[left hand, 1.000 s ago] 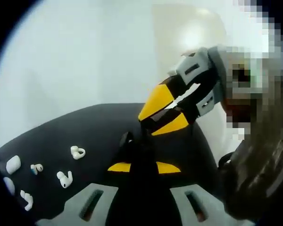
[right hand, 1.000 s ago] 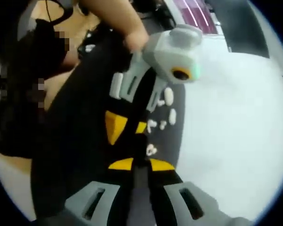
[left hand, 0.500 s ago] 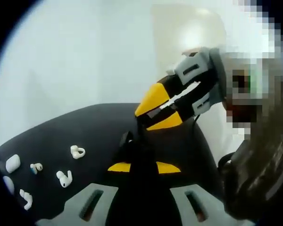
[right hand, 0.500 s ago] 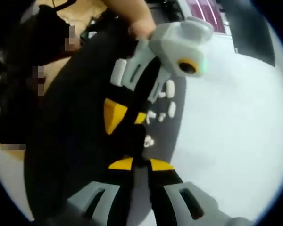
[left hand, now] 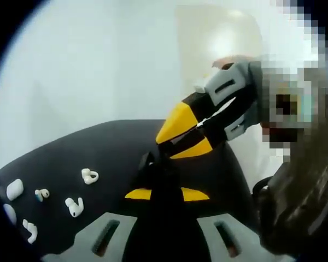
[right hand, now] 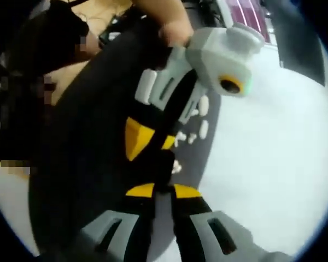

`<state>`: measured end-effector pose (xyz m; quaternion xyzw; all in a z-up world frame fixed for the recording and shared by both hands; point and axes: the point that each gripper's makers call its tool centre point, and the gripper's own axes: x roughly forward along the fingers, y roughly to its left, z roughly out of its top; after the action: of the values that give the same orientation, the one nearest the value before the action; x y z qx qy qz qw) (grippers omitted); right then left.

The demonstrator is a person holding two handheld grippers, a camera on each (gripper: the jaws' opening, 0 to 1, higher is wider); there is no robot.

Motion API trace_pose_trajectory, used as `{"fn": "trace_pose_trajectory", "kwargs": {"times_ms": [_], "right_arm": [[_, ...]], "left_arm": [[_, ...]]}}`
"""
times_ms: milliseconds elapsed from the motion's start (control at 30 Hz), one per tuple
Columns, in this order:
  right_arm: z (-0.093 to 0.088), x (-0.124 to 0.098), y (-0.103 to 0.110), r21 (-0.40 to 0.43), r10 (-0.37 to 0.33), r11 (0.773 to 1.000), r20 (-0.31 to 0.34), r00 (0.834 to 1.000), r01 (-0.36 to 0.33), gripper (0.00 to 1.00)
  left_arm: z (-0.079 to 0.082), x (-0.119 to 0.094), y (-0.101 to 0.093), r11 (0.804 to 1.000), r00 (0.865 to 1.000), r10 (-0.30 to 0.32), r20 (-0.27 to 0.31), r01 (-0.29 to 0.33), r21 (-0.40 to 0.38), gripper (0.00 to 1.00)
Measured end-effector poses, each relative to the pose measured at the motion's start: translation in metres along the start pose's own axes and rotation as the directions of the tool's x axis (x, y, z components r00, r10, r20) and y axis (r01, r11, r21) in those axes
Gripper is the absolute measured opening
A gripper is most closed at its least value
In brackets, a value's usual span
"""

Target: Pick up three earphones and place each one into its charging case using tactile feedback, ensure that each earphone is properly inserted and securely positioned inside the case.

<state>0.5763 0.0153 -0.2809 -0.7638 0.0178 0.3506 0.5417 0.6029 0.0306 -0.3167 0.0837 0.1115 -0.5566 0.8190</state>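
Here, left gripper view: left gripper (left hand: 167, 173) jaws look closed on a small dark object (left hand: 147, 162), identity unclear; white plastic earphones (left hand: 75, 207) lie on the black mat (left hand: 115, 147), left of the jaws.
Right gripper view: right gripper (right hand: 163, 184) tips meet the left's, likely a handover; aperture unclear.

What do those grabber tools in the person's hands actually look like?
Each gripper has black jaws with yellow wedge-shaped pads near the tips, set in a pale grey body with slotted openings. The right gripper shows this in the left gripper view, and the left gripper in the right gripper view. A bare hand grips the left one's grey housing.
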Motion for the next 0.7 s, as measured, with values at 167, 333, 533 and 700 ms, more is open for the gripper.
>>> {"fn": "trace_pose_trajectory", "kwargs": {"times_ms": [167,333,533,700], "right_arm": [[0.004,0.001,0.001,0.038,0.011,0.999,0.022,1.000,-0.012,0.13],[0.005,0.001,0.001,0.075,0.023,0.997,0.039,0.999,-0.026,0.13],[0.008,0.002,0.005,0.093,0.040,0.995,0.074,0.996,-0.046,0.14],[0.008,0.000,0.005,0.156,0.031,0.987,0.119,0.992,-0.050,0.15]], "left_arm": [[0.000,0.003,0.019,1.000,1.000,0.000,0.001,0.000,0.002,0.14],[0.000,0.003,0.018,1.000,1.000,-0.002,0.002,0.002,0.004,0.14],[0.001,0.002,0.003,1.000,1.000,-0.004,0.002,0.004,0.005,0.14],[0.001,0.001,-0.006,1.000,1.000,-0.004,0.002,0.004,0.006,0.14]]}}
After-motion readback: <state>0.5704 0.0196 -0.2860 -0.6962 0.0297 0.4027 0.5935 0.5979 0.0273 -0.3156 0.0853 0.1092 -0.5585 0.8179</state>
